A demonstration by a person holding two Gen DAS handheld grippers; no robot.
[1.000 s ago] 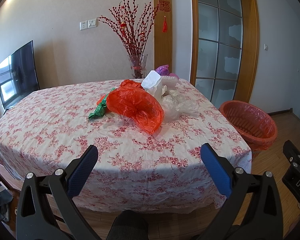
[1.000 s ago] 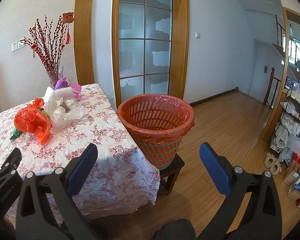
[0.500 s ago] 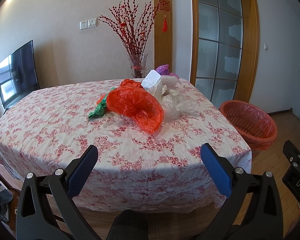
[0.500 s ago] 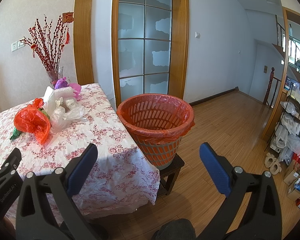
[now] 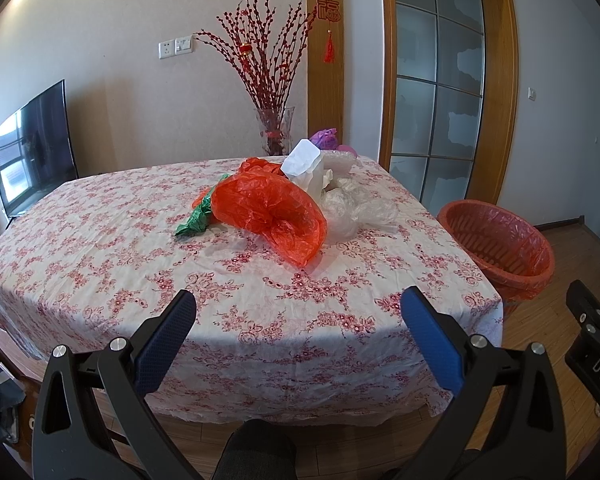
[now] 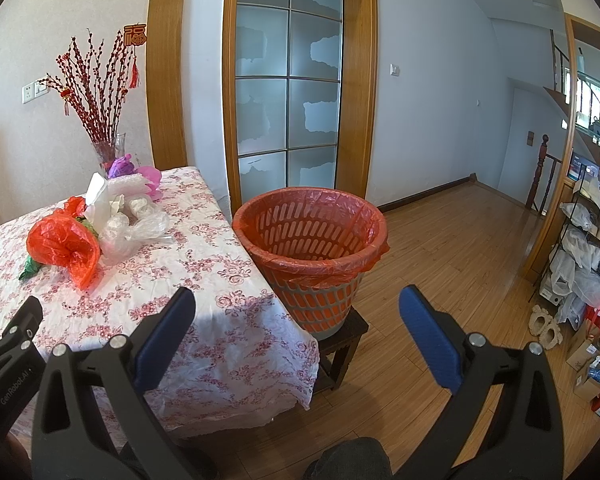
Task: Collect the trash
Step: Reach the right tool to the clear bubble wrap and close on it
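Crumpled trash waits mid-table: an orange plastic bag [image 5: 272, 216] at our 12 o'clock, clear bags [image 5: 352, 208] touching it toward 1, a green scrap [image 5: 194, 222] toward 11. The lined wastebasket [image 6: 312, 240] stands on a stool [image 6: 346, 334] off the table [image 5: 100, 264] edge at 2 o'clock. Our left gripper [image 5: 298, 318] and right gripper [image 6: 296, 316] hang spread wide, empty, well short. We should reach for the orange bag's bunched middle, pinching plastic, not tablecloth.

Red bag [image 5: 272, 212], pink-flowered white tablecloth [image 5: 100, 256], orange basket [image 6: 312, 240]
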